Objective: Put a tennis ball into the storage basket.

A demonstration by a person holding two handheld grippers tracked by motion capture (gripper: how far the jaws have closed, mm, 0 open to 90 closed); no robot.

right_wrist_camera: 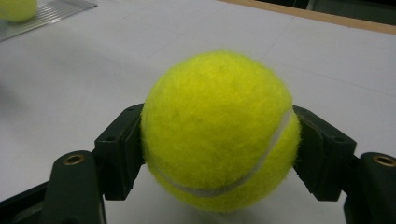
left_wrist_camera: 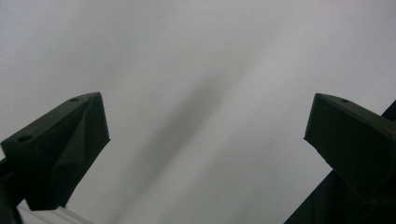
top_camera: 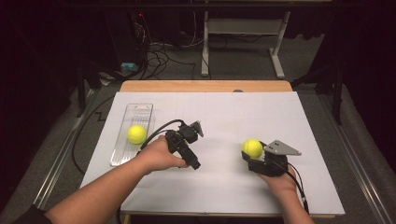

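A yellow tennis ball (top_camera: 252,148) is held just above the white sheet (top_camera: 224,112), right of centre. My right gripper (top_camera: 251,156) is shut on it. In the right gripper view both black jaws press the sides of the ball (right_wrist_camera: 219,130), with the right gripper (right_wrist_camera: 219,149) pointing across the sheet. A second tennis ball (top_camera: 136,134) rests on a clear ribbed tray (top_camera: 140,112) at the left. My left gripper (top_camera: 198,146) hovers near the middle of the sheet, just right of the tray. In its own view the left gripper (left_wrist_camera: 208,119) stands wide open over bare white sheet.
The sheet covers a wooden table (top_camera: 205,86). From the right gripper view the tray (right_wrist_camera: 56,11) and its ball (right_wrist_camera: 16,8) lie far off at top left. Cables (top_camera: 159,56) and a white desk frame (top_camera: 243,42) stand on the floor beyond the table.
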